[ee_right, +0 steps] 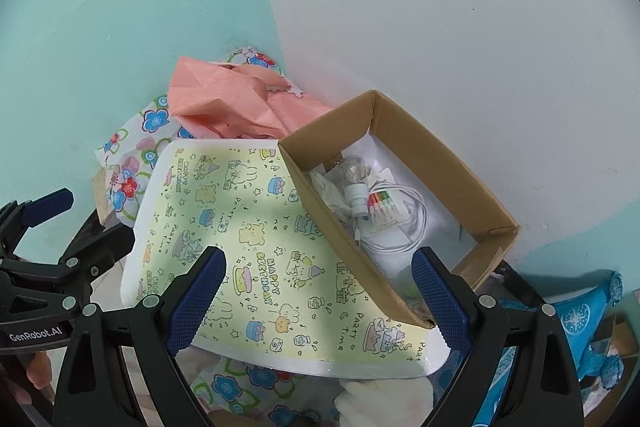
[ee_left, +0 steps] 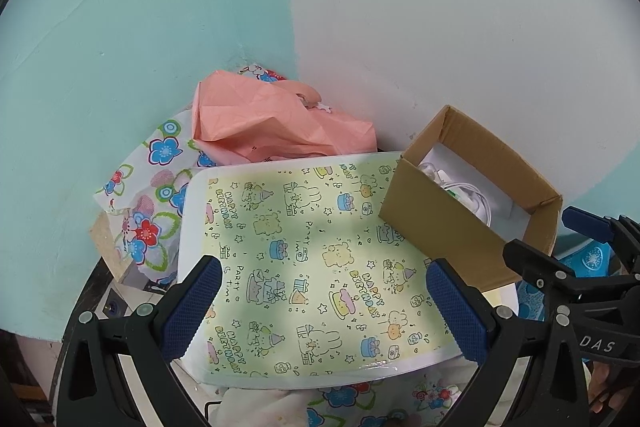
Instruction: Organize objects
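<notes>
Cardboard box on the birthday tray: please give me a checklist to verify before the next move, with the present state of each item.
1. Left gripper open: ok, its jaws stand wide apart over the tray, holding nothing.
2. Right gripper open: ok, holding nothing.
3. Cardboard box open at the top: ok, no lid or flaps over it.
4. Box contents inside: ok, the white cable and the small bottle lie within the walls.
5. Box rests fully on the tray: cannot tell, its far end is hidden.
6. Pink bag clear of the box: ok, it lies behind the tray.
</notes>
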Available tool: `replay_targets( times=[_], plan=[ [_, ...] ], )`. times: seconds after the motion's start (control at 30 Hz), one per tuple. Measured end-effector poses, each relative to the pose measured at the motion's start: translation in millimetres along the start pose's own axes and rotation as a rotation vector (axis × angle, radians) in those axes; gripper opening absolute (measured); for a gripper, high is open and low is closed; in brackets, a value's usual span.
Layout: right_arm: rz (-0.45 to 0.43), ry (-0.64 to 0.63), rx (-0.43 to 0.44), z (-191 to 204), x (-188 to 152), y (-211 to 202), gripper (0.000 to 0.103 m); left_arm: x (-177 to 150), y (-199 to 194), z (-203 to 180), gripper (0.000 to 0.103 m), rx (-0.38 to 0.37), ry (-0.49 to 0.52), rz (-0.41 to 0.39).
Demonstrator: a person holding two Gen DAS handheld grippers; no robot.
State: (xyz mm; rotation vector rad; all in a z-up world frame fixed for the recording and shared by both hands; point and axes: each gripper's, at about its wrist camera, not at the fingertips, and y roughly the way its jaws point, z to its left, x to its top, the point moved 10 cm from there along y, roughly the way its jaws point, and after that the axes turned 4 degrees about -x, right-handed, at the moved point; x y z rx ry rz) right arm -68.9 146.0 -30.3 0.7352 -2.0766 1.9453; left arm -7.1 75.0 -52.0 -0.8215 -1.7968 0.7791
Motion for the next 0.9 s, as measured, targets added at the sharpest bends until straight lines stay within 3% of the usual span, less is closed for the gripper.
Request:
replay_targets(
  times=[0.9],
  plan=[
    [0.003,-0.021,-0.001,5.2,2.3,-1.8,0.096,-2.9,2.4,8.2,0.103,0.015,-0.019,0.006]
  ],
)
